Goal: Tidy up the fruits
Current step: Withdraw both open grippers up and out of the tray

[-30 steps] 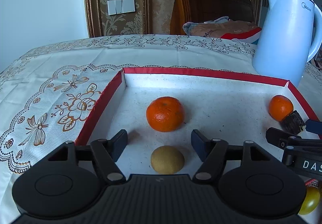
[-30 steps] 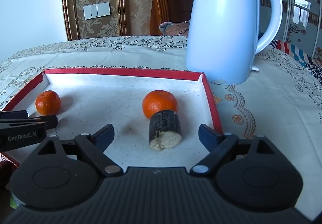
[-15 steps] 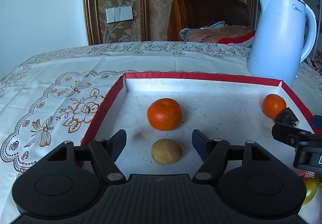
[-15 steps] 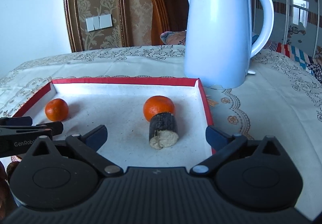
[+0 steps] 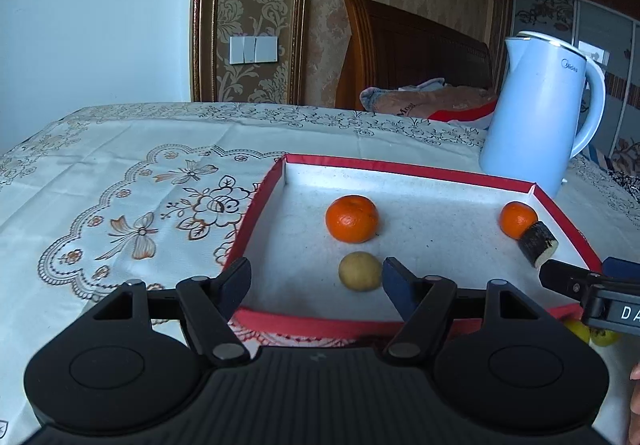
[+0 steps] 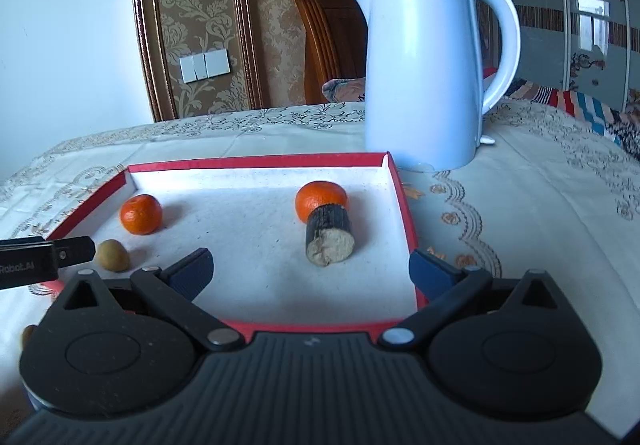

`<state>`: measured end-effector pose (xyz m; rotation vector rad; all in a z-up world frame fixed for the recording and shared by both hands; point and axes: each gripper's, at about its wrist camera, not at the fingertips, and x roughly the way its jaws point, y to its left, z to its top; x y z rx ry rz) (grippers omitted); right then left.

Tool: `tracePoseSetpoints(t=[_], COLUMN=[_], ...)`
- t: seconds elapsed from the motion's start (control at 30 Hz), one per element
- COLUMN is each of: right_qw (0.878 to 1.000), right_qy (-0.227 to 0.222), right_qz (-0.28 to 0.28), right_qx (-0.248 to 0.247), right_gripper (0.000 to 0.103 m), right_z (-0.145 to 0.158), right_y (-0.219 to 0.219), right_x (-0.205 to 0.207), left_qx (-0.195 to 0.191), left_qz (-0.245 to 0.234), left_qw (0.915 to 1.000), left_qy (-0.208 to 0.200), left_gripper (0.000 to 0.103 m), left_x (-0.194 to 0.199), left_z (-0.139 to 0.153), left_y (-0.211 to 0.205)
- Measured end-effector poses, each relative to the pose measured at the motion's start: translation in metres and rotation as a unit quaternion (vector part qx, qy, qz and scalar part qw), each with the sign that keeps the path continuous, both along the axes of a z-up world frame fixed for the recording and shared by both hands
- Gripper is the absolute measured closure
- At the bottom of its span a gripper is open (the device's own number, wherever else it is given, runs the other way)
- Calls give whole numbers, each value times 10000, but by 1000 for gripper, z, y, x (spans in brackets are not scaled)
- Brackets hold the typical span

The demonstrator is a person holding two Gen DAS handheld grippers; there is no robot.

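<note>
A red-rimmed white tray (image 5: 256, 205) (image 6: 404, 205) lies on the table. In it are a large orange (image 5: 351, 218) (image 6: 141, 213), a small yellow-brown fruit (image 5: 359, 271) (image 6: 114, 255), a second orange (image 5: 517, 219) (image 6: 321, 197) and a dark-skinned cut piece (image 5: 538, 243) (image 6: 330, 241) leaning on it. My left gripper (image 5: 316, 279) is open and empty at the tray's near left edge. My right gripper (image 6: 310, 271) is open and empty over the tray's near right part. Each gripper's tip shows in the other's view.
A pale blue kettle (image 5: 536, 125) (image 6: 424, 73) stands behind the tray's right corner. Yellow fruits (image 5: 600, 335) lie on the patterned tablecloth (image 5: 120, 185) near the tray's front right, partly hidden. A wooden chair (image 5: 400, 53) stands behind the table.
Both grippers have drawn back and risen from the tray, both empty. The fruits in the tray have not moved.
</note>
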<state>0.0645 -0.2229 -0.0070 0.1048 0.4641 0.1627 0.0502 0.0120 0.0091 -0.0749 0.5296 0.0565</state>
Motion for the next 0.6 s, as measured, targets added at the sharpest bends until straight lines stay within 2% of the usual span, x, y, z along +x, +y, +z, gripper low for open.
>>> tracePoseSetpoints(t=[0.23, 0.43, 0.6], right_qw=[9999, 9999, 9999], right_qy=[-102, -111, -117], right_qz=[51, 45, 43], right_qx=[99, 78, 61], right_gripper=[0, 0, 0], right_z=[-1, -1, -2], right_y=[-2, -1, -1], right_x=[-18, -19, -19], left_qx=[183, 68, 126], left_qz=[-115, -228, -437], left_qw=[9997, 9997, 9988], left_qy=[-137, -16, 171], left_gripper=[29, 27, 27], left_x=[-35, -49, -51], left_z=[-6, -11, -15], left_y=[9, 19, 15])
